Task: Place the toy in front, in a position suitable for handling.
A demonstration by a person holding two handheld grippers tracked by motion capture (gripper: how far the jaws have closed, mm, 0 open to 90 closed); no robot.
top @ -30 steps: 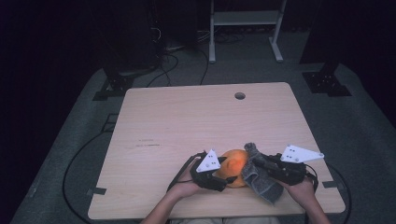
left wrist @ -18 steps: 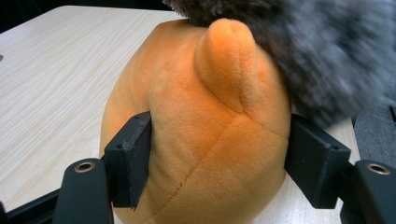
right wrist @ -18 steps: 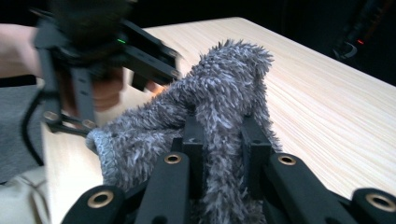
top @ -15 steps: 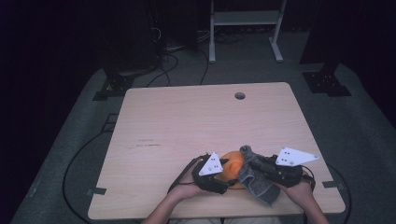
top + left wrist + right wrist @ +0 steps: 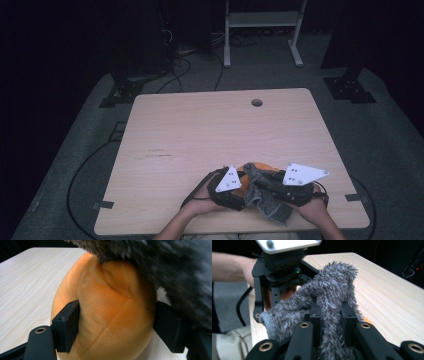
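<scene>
Tongs in the person's left hand [image 5: 239, 186] sit at the near edge of the desk [image 5: 200, 130], low in the high view and left of centre, with their grey three-cornered plate tilted up toward the camera. Their jaws have just been opening, and an orange plush toy [image 5: 110, 312] sits between them: in the left gripper view a black pad [image 5: 67, 326] lies against the toy's left flank and dents the fabric a little, while the other pad at the right stands at the toy's edge, partly behind grey fur, so I read this as a loosened hold that still presses on the plush, though the blur at that side leaves some doubt. The toy rests on the desk near the front edge, roughly midway between the two hands, and shows in the high view as an orange bulge [image 5: 257, 167] just beyond the grippers. Draped over its top and hanging down its right side is a shaggy grey cloth [image 5: 267, 197]. To the right, the tongs in the right hand [image 5: 260, 186] point leftward toward the other gripper, their plate lying flatter. In the right gripper view the jaws are drawn close together with a thick fold of the grey cloth [image 5: 329, 302] pinched between them, the fur spilling out above and to the left of the pads. Behind that cloth the left gripper's dark body stands close, with a small green light on it. A cable trails from each gripper off the desk's near side.
</scene>
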